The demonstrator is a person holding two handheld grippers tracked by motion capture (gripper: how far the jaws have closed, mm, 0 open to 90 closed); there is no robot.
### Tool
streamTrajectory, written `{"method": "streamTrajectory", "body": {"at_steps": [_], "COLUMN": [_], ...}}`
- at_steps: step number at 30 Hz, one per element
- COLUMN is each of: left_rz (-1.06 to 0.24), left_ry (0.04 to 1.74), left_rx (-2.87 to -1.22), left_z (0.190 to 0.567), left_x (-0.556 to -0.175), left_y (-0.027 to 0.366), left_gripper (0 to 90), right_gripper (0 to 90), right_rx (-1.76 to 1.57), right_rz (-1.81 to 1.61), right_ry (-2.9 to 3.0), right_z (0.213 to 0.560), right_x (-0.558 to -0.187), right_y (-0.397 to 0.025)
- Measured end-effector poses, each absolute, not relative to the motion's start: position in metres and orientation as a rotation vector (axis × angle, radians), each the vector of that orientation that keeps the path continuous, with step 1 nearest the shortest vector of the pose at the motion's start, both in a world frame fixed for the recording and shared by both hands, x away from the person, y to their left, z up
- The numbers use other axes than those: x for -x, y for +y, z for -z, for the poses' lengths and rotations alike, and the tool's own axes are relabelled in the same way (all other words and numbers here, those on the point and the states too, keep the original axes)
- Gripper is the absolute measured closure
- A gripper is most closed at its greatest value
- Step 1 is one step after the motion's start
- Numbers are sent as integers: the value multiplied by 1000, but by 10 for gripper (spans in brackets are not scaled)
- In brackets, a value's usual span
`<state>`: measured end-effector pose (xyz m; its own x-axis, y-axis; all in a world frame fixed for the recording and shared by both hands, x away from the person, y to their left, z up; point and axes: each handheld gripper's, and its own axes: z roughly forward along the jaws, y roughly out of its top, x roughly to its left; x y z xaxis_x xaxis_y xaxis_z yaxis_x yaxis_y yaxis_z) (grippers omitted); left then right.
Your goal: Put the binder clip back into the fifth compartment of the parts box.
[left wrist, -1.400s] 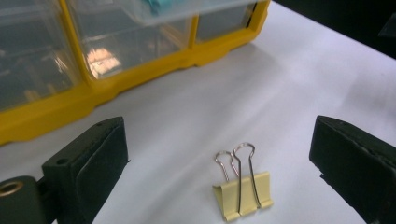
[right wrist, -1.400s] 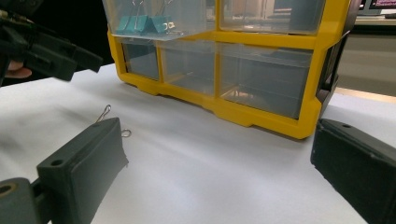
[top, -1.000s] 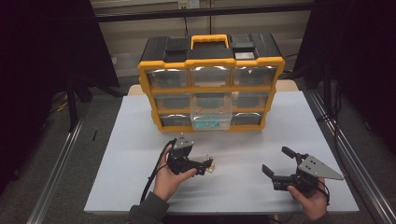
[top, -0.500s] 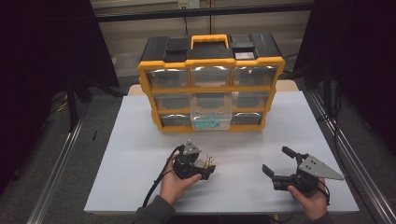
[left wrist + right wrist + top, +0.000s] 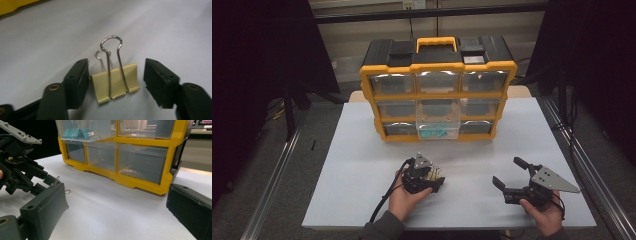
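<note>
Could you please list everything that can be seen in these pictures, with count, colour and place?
Binder clip: one, pale yellow with silver wire handles, on the table between the left gripper's open jaws; one jaw is at its side, the other stands apart.
Drawer organiser: one, yellow frame, black top, yellow handle, clear drawers, at the far middle of the table.
Pulled-out drawer: one, clear, middle of the bottom row.
Teal binder clips: several, in that drawer.
Table: one, white top.
Left gripper: one, black, near middle, in the person's left hand.
Right gripper: one, black with a grey plate, near right, jaws open, holding nothing.
</note>
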<state>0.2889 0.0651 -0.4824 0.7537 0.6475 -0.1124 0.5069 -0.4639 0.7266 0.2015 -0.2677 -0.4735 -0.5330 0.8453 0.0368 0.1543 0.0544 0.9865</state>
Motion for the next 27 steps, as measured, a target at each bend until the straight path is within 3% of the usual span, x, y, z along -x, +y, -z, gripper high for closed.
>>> {"method": "streamTrajectory", "body": {"at_steps": [2, 27], "left_rz": [-243, -147], "left_ry": [880, 768], "left_rx": [-2149, -1951], "left_z": [483, 446], "left_x": [-288, -290], "left_y": [65, 84], "left_gripper": [462, 467], "right_gripper": [21, 21], "right_rx": [-1004, -1002], "right_rz": [-1523, -1526], "right_ry": [1753, 1755], "right_z": [474, 473], "right_x": [-202, -201], "right_y": [-268, -268]}}
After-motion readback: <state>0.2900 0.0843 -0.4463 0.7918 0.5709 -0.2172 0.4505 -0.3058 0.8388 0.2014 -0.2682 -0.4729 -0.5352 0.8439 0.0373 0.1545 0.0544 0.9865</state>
